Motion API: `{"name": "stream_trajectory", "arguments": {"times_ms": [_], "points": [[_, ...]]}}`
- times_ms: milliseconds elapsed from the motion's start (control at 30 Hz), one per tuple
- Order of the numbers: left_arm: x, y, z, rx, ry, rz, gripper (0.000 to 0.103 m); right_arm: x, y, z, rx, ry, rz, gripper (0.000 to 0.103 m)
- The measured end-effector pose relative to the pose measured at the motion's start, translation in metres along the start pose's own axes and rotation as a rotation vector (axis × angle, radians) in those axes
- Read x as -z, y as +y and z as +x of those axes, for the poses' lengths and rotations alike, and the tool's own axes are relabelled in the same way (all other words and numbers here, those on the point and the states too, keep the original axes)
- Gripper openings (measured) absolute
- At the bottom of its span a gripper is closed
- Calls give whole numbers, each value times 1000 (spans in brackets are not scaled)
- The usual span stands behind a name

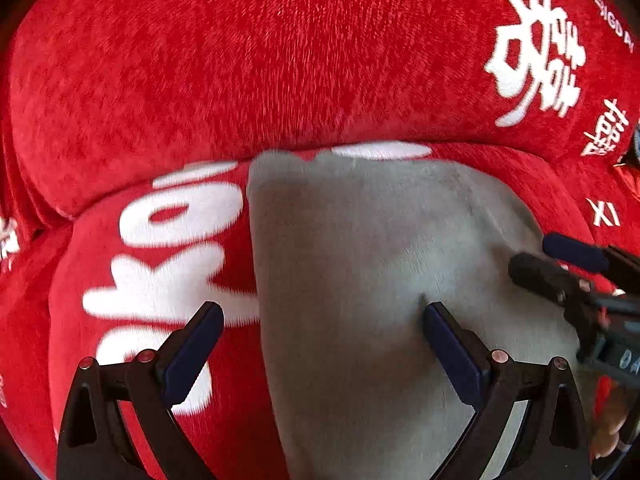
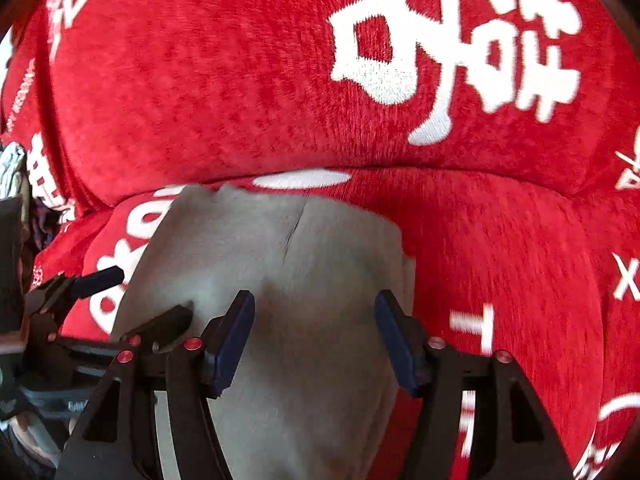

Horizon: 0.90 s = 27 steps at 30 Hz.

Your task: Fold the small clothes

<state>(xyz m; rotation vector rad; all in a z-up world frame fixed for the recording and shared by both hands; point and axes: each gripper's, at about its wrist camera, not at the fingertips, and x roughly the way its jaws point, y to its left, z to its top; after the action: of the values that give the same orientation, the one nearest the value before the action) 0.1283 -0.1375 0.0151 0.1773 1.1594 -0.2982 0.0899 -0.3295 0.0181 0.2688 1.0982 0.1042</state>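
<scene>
**Grey cloth on the red sofa**

The grey cloth [image 1: 360, 240] lies flat on the seat of a red sofa [image 1: 200, 60]. It is soft and a bit fuzzy, plain grey with no pattern. Its far edge reaches almost to the crack where the seat meets the back cushion. From the right wrist view a thin dark crease runs down near its top, and its right side shows a second layer peeking out under the edge. The sofa cover is bright red with big white letters and signs on it.

The left gripper [image 1: 324, 312] is spread wide over the cloth's left edge. One finger is above the red seat, the other above the grey cloth. It holds nothing.

The right gripper [image 2: 316, 300] is also spread apart above the cloth, with nothing pinched.
</scene>
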Motion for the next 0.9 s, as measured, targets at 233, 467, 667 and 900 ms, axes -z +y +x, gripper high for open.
{"name": "stream_trajectory", "arguments": {"times_ms": [233,467,667,900], "points": [[61,13,-33,57,-90,-51,101,76,15,-33,80,-109,-79,66],[117,25,-60,88,-133,-73,101,137,2,-61,56,-157,-21,69],[123,34,-81,110,-150,-46,101,159,-11,-88,39,-129,-9,69],[73,48,-57,212,-37,-151,101,112,-46,-104,-69,-180,193,73]]}}
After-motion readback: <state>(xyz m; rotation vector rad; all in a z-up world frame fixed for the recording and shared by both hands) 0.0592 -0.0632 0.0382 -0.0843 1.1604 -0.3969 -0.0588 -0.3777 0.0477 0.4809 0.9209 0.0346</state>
